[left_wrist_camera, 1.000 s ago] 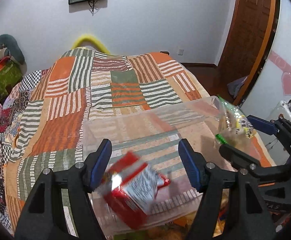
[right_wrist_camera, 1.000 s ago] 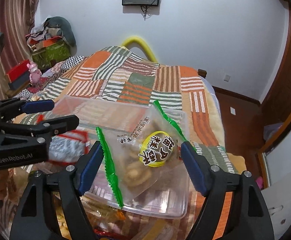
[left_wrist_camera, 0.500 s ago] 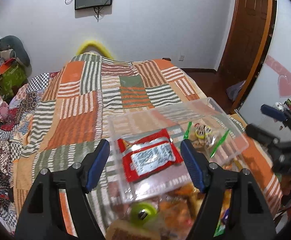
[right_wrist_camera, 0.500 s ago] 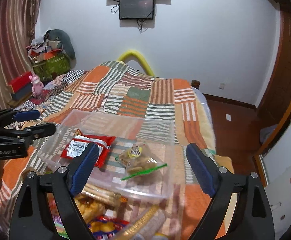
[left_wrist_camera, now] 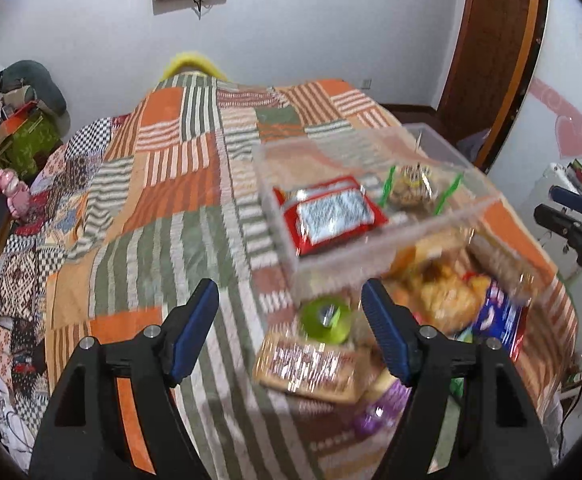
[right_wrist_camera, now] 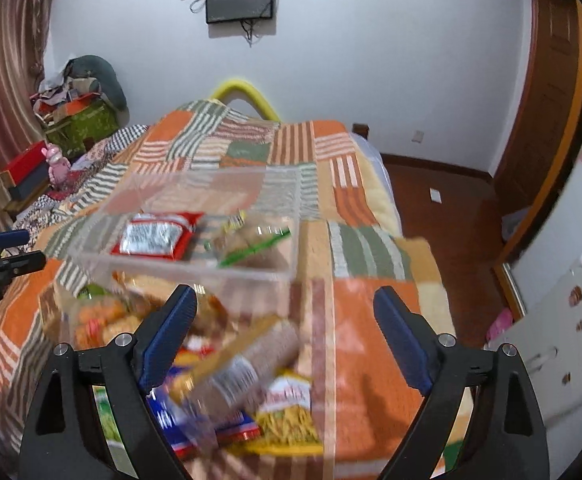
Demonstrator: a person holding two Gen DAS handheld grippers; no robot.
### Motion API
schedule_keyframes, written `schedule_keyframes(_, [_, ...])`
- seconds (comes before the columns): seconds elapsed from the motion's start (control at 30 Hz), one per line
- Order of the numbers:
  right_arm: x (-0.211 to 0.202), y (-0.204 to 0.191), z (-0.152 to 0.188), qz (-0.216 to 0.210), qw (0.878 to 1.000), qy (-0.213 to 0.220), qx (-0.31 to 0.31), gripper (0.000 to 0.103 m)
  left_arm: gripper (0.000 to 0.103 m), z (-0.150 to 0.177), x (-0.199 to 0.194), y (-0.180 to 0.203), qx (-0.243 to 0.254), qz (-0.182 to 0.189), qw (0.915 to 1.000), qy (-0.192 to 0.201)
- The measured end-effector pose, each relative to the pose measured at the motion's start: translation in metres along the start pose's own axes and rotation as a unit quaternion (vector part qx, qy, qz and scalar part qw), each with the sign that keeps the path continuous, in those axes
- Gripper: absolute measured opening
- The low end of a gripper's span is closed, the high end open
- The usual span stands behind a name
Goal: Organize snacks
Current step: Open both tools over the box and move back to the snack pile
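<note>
Patchwork bedding [left_wrist_camera: 163, 208] in orange, green and white stripes is covering the bed, and on it a clear plastic bin [left_wrist_camera: 375, 240] is sitting near the foot end. Inside the bin a red snack packet [left_wrist_camera: 331, 216] is lying flat, face up, just beside a clear cookie bag with green edges [left_wrist_camera: 415, 188]. In front of the bin a heap of loose snacks [right_wrist_camera: 219, 364] is spreading over the blanket, blurred in both views: a green round lid [left_wrist_camera: 325, 316], a flat wrapped bar [left_wrist_camera: 307, 364], a blue packet [left_wrist_camera: 499, 320] and a yellow packet [right_wrist_camera: 287, 412] are showing among them.

Over the near edge of that heap the left gripper [left_wrist_camera: 291, 332] is hanging with its jaws standing apart; they have just been opening further, and nothing is being gripped between the blue pads [left_wrist_camera: 195, 332]. To its right the right gripper [right_wrist_camera: 287, 336] is hovering above the loose snacks, jaws spread wide after widening a moment ago, holding nothing, its pads [right_wrist_camera: 403, 340] clear of the packets below.

Behind the bed a white wall [right_wrist_camera: 371, 60] is carrying a dark screen [right_wrist_camera: 239, 0], and a wooden door [left_wrist_camera: 495, 48] is standing at the right
</note>
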State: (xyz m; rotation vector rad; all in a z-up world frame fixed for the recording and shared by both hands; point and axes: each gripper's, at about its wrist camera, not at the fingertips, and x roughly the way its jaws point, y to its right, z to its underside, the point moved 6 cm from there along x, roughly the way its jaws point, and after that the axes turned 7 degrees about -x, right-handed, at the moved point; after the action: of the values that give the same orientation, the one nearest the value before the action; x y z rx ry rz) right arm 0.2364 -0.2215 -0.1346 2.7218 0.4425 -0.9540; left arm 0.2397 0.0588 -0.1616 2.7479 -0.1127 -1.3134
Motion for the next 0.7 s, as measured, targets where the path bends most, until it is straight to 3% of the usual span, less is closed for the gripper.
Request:
schedule_keyframes(0.1, [0.001, 0.003, 0.016, -0.008, 1.000, -0.017, 0.016, 0.089, 0.084, 0.016, 0.002, -0.007, -0.015, 0.002, 0.9998, -0.009])
schedule_keyframes(0.3, [0.014, 0.004, 0.040, -0.025, 0.997, -0.048, 0.047, 0.089, 0.087, 0.042, 0.011, -0.006, -0.014, 0.002, 0.9995, -0.028])
schedule_keyframes(0.47, [0.023, 0.006, 0.039, -0.024, 0.996, -0.055, 0.070, 0.089, 0.090, 0.054, 0.024, -0.001, -0.013, 0.013, 0.9988, -0.046])
schedule_keyframes(0.7, [0.037, -0.004, 0.035, -0.020, 0.996, -0.064, 0.055, 0.089, 0.090, 0.060, 0.044, 0.000, -0.019, 0.014, 0.9976, -0.065])
